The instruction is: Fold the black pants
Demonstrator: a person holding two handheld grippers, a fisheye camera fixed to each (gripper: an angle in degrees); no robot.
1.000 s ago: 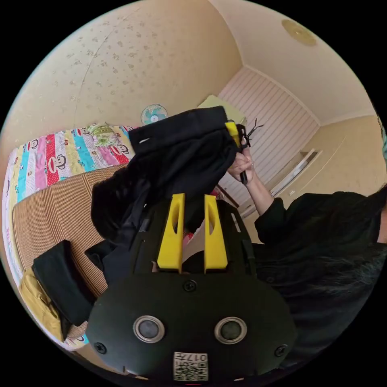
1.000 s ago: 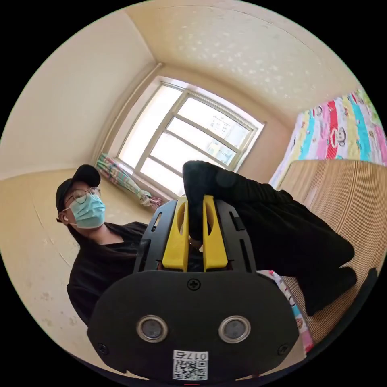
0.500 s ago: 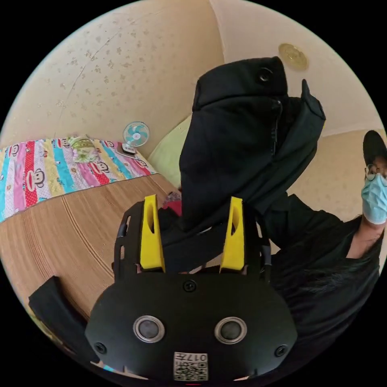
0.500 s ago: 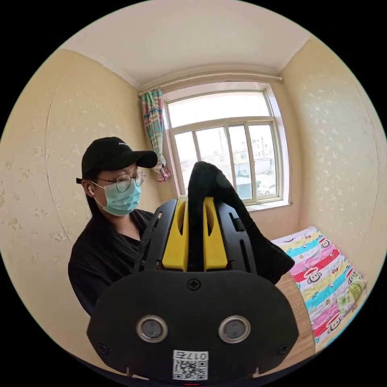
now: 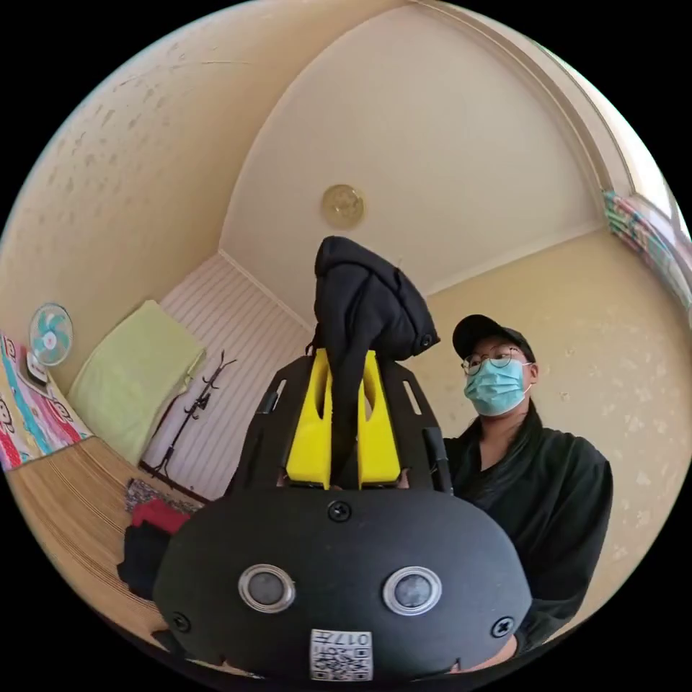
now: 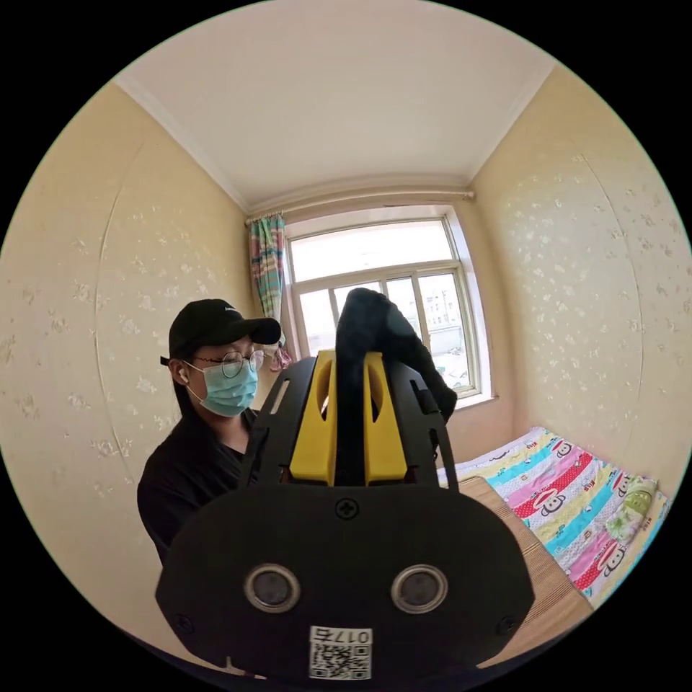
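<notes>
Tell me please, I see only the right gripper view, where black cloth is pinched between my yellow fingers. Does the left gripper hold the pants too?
Observer: Yes. In the left gripper view, the left gripper is shut on the pants, black cloth bunched above its fingers.
Operator: Is there other clothing near?
Observer: A dark and red pile lies at the lower left of that view, beside the brown mat.
Operator: What stands behind it?
Observer: A coat stand against a white panelled wall, with a pale green cushion leaning nearby.
</notes>
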